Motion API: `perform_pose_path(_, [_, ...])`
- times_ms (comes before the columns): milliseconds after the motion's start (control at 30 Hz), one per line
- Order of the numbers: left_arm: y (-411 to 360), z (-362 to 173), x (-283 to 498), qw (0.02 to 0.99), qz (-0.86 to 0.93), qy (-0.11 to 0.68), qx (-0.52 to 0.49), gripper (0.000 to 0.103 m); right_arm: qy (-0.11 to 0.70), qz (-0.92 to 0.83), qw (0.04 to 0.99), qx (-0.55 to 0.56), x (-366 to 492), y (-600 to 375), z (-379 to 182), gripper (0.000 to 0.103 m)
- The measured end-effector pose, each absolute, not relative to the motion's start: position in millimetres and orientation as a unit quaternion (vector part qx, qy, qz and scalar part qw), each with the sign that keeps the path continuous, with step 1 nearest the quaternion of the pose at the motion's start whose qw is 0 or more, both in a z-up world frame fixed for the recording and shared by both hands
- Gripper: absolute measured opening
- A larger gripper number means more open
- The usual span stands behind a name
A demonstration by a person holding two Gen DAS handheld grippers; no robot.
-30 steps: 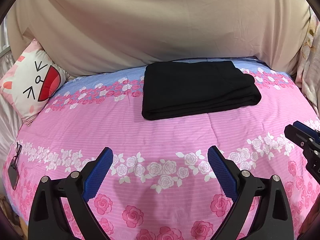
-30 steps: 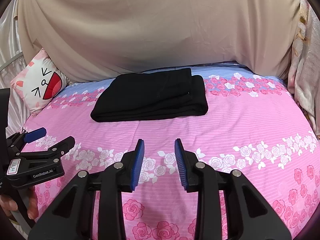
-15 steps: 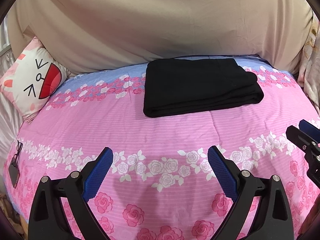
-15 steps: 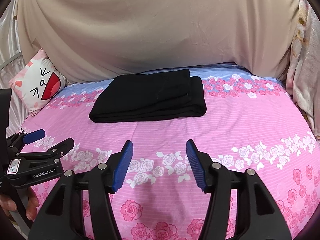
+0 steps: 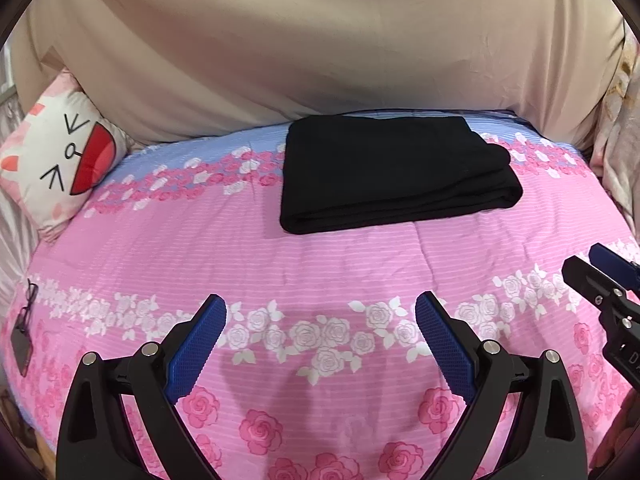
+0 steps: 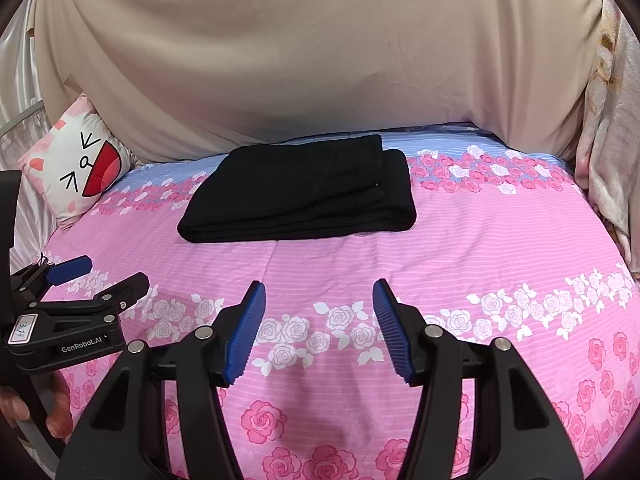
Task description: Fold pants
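Black pants (image 5: 392, 172) lie folded into a flat rectangle on the far part of the pink floral bed cover (image 5: 320, 264); they also show in the right wrist view (image 6: 304, 192). My left gripper (image 5: 320, 320) is open and empty, held over the near part of the bed, well short of the pants. My right gripper (image 6: 320, 304) is open and empty, also short of the pants. Each gripper shows at the edge of the other's view: the right one (image 5: 592, 272) and the left one (image 6: 100, 276).
A white cat-face cushion (image 5: 60, 160) leans at the far left. A beige sheet (image 5: 320, 48) hangs behind the bed. A light curtain (image 6: 608, 152) hangs on the right. A small dark device with a cord (image 5: 22, 340) lies at the bed's left edge.
My right gripper's jaws have opened from nearly closed to wide apart. Both grippers have drawn back slightly from the pants. The pants have not moved.
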State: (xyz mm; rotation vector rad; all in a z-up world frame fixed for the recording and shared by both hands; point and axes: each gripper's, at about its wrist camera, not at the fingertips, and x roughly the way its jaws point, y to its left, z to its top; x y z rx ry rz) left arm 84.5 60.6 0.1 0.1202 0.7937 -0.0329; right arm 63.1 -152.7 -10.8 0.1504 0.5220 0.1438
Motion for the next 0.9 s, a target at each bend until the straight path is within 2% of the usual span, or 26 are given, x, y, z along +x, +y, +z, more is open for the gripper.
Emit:
perform_pose_path(600, [50,-2,87,0.937,-0.017,0.340,0.076,0.094,0.270,0.067,0.958,0.076,71,-161,-18,0.054])
perform_pose_path(767, [50,-3,89,0.930,-0.010,0.357,0.087,0.094,0.271,0.068,0.957,0.075,71,-161,-19,0.055])
perform_pose_path(833, [51,-3,87,0.929,-0.012,0.359,0.086,0.094,0.271,0.069,0.957,0.074,71,-161,-19,0.061])
perform_pose_path(867, [52,-3,86,0.929,-0.013,0.361,0.084,0.094,0.270,0.067,0.958,0.073,70,-160,-19,0.069])
perform_pose_path(900, [53,-3,85,0.928,-0.016,0.364,0.080,0.094,0.269,0.066,0.958,0.072,70,-159,-19,0.071])
